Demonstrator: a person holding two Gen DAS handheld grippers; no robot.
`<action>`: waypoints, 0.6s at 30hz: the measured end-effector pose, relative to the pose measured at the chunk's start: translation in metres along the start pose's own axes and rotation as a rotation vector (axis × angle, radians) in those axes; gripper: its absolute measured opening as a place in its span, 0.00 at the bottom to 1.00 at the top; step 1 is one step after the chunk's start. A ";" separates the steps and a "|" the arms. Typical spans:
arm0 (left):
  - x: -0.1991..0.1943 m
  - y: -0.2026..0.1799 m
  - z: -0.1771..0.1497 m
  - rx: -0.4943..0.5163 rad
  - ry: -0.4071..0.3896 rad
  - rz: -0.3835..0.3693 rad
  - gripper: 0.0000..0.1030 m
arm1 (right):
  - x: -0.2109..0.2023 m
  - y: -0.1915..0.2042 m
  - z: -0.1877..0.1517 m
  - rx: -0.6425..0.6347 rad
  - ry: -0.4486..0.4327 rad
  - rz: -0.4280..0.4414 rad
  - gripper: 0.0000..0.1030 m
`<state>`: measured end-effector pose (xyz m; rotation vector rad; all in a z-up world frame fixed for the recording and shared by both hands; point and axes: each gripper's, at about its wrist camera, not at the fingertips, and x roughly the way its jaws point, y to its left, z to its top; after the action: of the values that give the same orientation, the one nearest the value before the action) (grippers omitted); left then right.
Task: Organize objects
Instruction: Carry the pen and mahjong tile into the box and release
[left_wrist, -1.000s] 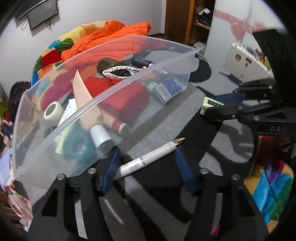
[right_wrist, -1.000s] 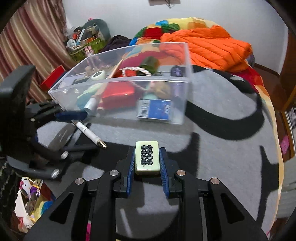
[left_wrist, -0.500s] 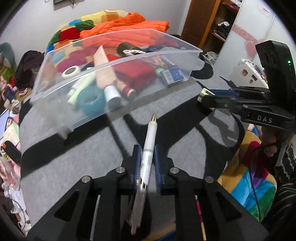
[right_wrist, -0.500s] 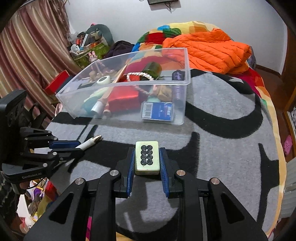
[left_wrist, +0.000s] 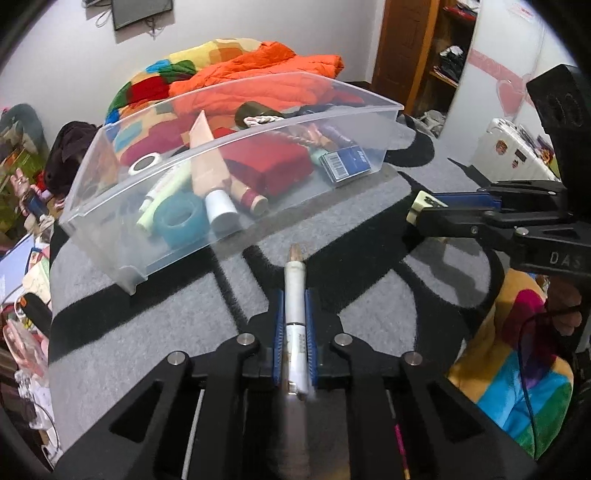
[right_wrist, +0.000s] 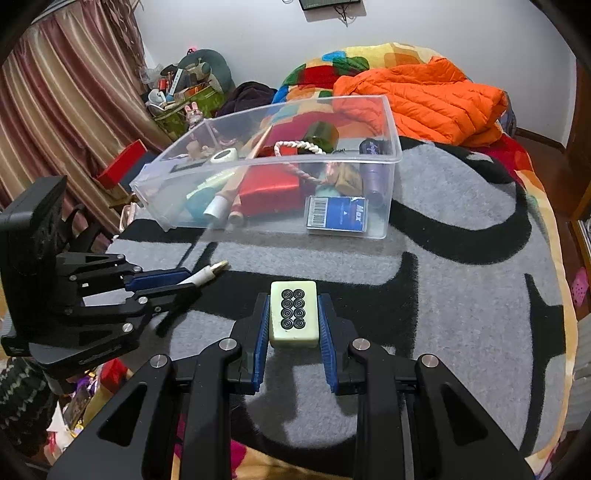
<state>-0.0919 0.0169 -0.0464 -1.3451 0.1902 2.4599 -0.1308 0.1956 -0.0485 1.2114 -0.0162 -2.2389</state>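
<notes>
My left gripper (left_wrist: 294, 295) is shut on a white pen (left_wrist: 294, 295) with a gold tip, held above the grey and black blanket; the left gripper also shows in the right wrist view (right_wrist: 173, 282), with the pen (right_wrist: 207, 273) pointing right. My right gripper (right_wrist: 293, 314) is shut on a cream mahjong tile (right_wrist: 293, 314) with black circles; the right gripper (left_wrist: 424, 210) shows at right in the left wrist view. A clear plastic bin (left_wrist: 258, 129) (right_wrist: 388, 155) ahead holds tape rolls, tubes, a red pouch and a blue box.
The grey and black blanket (right_wrist: 461, 295) covers the bed. An orange jacket (right_wrist: 424, 96) and colourful quilt lie behind the bin. Clutter and a red box (right_wrist: 122, 166) stand at the left by the curtain. A doorway and shelves (left_wrist: 424, 55) are at far right.
My left gripper closed on the pen and lifted it away from the bin's near wall, pulling back. My right gripper kept hold of the tile and drew back slightly.
</notes>
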 end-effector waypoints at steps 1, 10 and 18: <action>-0.004 0.000 -0.001 -0.011 -0.009 -0.003 0.10 | -0.002 0.000 0.001 0.000 -0.005 0.002 0.22; -0.058 -0.004 -0.004 -0.072 -0.199 0.041 0.10 | -0.022 0.006 0.033 -0.034 -0.098 0.007 0.22; -0.089 0.015 0.019 -0.147 -0.331 0.045 0.10 | -0.033 0.019 0.068 -0.076 -0.186 0.017 0.22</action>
<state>-0.0675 -0.0119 0.0374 -0.9732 -0.0406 2.7340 -0.1598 0.1788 0.0222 0.9576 -0.0144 -2.3078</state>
